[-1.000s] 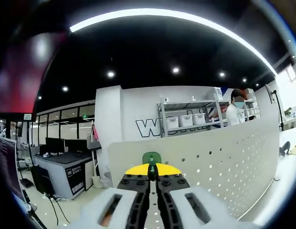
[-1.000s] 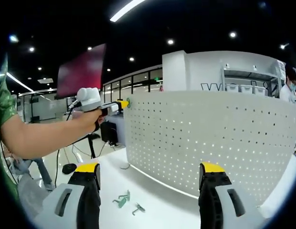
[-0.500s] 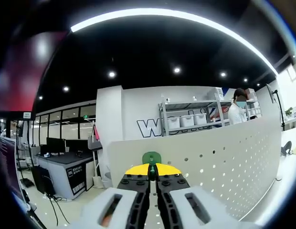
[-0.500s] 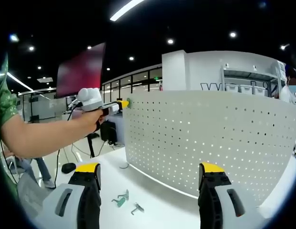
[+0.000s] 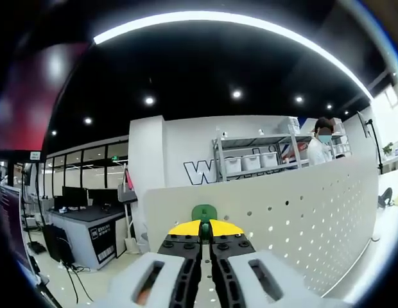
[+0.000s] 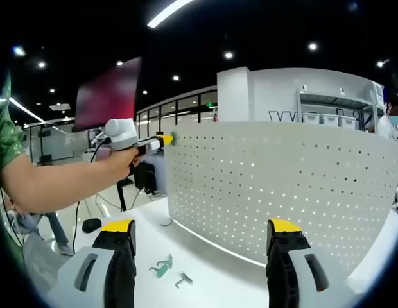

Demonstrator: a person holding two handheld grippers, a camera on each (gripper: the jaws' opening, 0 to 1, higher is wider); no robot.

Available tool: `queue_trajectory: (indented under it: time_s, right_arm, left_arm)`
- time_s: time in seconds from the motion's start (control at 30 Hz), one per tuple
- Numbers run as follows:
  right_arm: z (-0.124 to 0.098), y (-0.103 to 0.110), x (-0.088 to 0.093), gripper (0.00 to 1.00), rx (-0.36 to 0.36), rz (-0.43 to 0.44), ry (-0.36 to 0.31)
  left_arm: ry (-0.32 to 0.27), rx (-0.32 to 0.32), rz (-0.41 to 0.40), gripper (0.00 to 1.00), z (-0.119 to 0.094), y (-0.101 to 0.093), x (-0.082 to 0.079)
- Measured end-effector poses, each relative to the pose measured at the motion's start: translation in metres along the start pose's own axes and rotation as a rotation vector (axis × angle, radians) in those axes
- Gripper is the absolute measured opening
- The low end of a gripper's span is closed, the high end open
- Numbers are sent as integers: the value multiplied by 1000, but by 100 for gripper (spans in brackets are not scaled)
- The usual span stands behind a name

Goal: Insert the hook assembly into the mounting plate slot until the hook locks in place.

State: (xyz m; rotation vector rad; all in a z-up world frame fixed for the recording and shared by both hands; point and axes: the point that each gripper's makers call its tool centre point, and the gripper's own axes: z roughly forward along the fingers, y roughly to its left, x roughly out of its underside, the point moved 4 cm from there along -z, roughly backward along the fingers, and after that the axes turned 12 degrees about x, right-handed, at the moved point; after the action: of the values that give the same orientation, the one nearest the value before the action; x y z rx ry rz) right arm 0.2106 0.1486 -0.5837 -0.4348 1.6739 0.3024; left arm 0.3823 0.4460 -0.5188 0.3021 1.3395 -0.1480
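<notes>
Pinching green hook (image 5: 203,212) in my left jaws | right jaws gaping, empty | risking misalignment at pegboard (image 6: 282,186) edge, hook slipping free

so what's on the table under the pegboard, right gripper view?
On the white table, in front of the pegboard, lie loose hooks: greenish ones and a grey one. The right gripper's jaws stand open, covering parts of the table.

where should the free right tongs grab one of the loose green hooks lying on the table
Judging by its pose, take the green hook across its thin shank, coming straight down from above: it lies flat on the white table beside a grey hook, apart from it. The right tongs stand open above them.
</notes>
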Motion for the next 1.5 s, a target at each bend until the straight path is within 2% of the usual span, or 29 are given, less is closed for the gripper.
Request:
queue_trajectory:
  time_s: [1.5]
  right_arm:
    - [0,-1,3,84,3,-16,23]
  left_arm:
    - [-7,-11,-2,2,-1,2,6]
